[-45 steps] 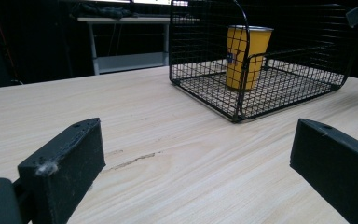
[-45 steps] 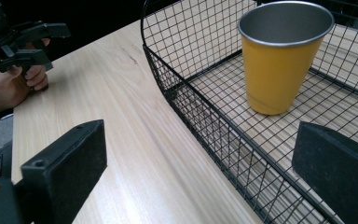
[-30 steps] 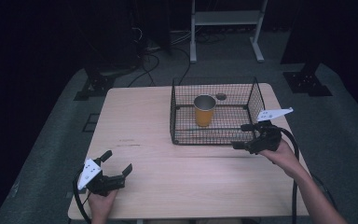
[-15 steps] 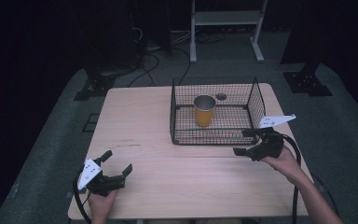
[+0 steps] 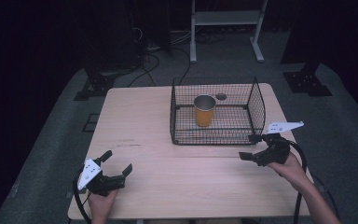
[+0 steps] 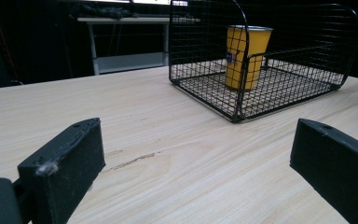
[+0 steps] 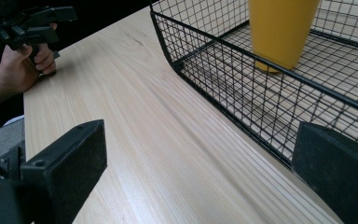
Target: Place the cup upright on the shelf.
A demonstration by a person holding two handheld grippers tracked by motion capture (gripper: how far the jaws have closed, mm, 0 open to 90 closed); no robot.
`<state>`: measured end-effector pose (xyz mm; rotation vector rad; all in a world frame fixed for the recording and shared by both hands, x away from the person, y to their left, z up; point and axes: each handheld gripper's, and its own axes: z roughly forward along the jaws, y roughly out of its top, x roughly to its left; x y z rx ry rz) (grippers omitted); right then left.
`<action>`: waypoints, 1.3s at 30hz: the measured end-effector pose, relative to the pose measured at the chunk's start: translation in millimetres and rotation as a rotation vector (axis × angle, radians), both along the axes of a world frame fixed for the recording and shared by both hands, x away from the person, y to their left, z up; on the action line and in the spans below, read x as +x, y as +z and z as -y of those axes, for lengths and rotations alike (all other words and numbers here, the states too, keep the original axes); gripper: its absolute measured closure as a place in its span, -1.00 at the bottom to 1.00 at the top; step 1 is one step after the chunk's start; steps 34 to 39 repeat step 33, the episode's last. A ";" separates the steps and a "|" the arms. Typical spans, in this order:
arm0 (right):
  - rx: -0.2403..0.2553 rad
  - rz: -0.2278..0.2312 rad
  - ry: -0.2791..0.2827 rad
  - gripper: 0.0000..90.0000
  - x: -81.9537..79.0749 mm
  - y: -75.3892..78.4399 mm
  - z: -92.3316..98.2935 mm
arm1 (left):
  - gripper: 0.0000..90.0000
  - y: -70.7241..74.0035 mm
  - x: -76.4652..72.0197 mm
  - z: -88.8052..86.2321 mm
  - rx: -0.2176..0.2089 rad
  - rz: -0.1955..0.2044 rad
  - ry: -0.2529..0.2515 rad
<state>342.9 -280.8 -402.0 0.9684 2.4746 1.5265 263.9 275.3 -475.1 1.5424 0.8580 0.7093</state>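
High view: wire basket [image 5: 256, 107] far-centre on table [image 5: 168, 186], yellow cup [image 5: 204, 111] upright inside. Left gripper [image 5: 119, 165] near-left, jaws apart; right gripper [image 5: 251, 148] just beside basket's near-right corner, jaws apart.
Left gripper view: jaws wide, cup [image 6: 245, 49] inside basket [image 6: 307, 88] ahead.
Right gripper view: jaws wide, empty; basket [image 7: 214, 70] close.

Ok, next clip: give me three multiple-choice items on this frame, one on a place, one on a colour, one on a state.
1. Where does the cup stand?
A. inside the wire basket
B. on bare table beside it
C. on the floor

2. What colour is the cup's outside?
A. blue
B. yellow
C. red

3. How are the right gripper jaws?
A. shut on the cup
B. shut on the basket rim
C. open, holding nothing

Key: 1 A, mesh walls surround it; 2 B, the left gripper view shows it; 3 C, the right gripper view shows bare table between them.
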 end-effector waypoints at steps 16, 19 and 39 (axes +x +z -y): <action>-0.009 0.010 -0.039 -0.94 -14.6 -11.7 14.6 | -0.95 -0.1 0.0 -0.2 0.000 0.000 0.002; -0.013 0.011 -0.042 -0.94 -19.0 -14.4 16.3 | -0.95 -0.1 0.0 -0.3 0.000 0.000 0.003; 0.013 -0.008 -0.047 -0.87 -42.0 -31.6 23.3 | -0.95 0.2 0.5 0.1 0.001 0.001 0.009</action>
